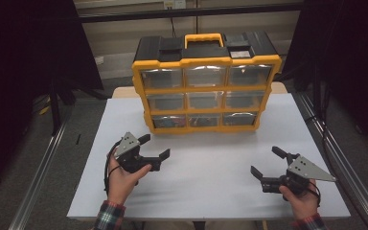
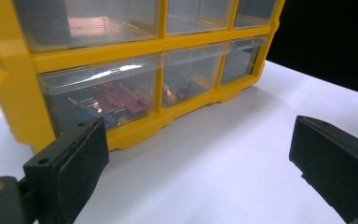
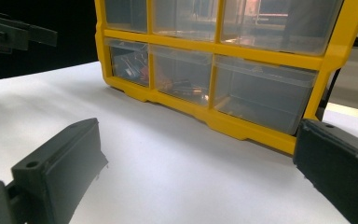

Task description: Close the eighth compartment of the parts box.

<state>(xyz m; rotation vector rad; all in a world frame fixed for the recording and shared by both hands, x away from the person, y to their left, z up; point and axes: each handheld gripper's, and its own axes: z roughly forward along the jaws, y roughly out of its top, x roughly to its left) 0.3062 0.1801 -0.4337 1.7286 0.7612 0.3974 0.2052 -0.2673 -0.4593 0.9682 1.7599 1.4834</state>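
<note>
Since the yellow drawer cabinet (image 1: 206,81) is rigid, bulky plastic with slick clear drawers, grip its top handle (image 1: 203,39); it stands at the tabletop (image 1: 211,177) rear. Left tool (image 1: 154,146) and right tool (image 1: 267,162), both apart, sit before the cabinet. Left gripper view: bottom-left drawer (image 2: 100,95) holds small parts. Right gripper view: nothing stands between tool and cabinet (image 3: 223,60)

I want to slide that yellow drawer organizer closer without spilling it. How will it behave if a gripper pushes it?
The yellow drawer organizer stands tall on a narrow base, so a high push would probably tip it; push low. Its hard plastic frame looks stiff. Only the bottom drawers seem to hold parts, so it is likely fairly light and may skid on the smooth white table.
</note>
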